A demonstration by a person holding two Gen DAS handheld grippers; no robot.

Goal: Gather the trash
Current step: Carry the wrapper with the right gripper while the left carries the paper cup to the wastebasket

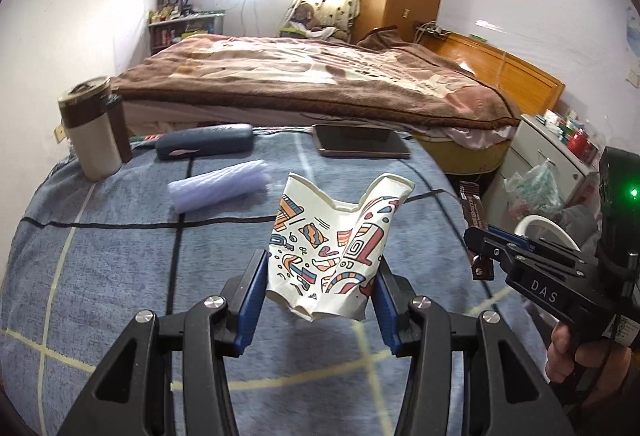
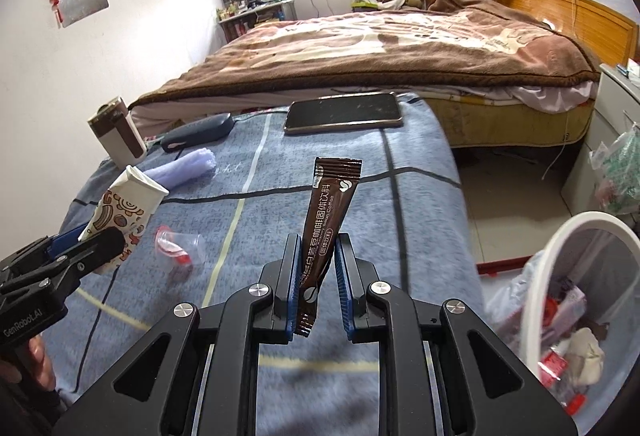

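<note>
My left gripper (image 1: 320, 272) is shut on a crushed paper cup (image 1: 336, 244) with colourful doodles, held above the blue checked cloth (image 1: 120, 276). The same cup (image 2: 124, 211) shows at the left of the right wrist view, in the left gripper (image 2: 96, 240). My right gripper (image 2: 318, 248) is shut on a brown coffee sachet (image 2: 326, 220) that stands upright between its pads. That sachet (image 1: 474, 211) and the right gripper (image 1: 486, 240) appear at the right of the left wrist view. A small clear plastic cup (image 2: 180, 248) with red marks lies on the cloth.
On the cloth lie a phone (image 2: 344, 111), a dark glasses case (image 1: 204, 145), a folded lilac cloth (image 1: 218, 185) and a brown-and-cream tumbler (image 1: 94, 131). A white-rimmed bin (image 2: 576, 300) with trash stands at the right on the floor. A bed (image 1: 320, 79) lies behind.
</note>
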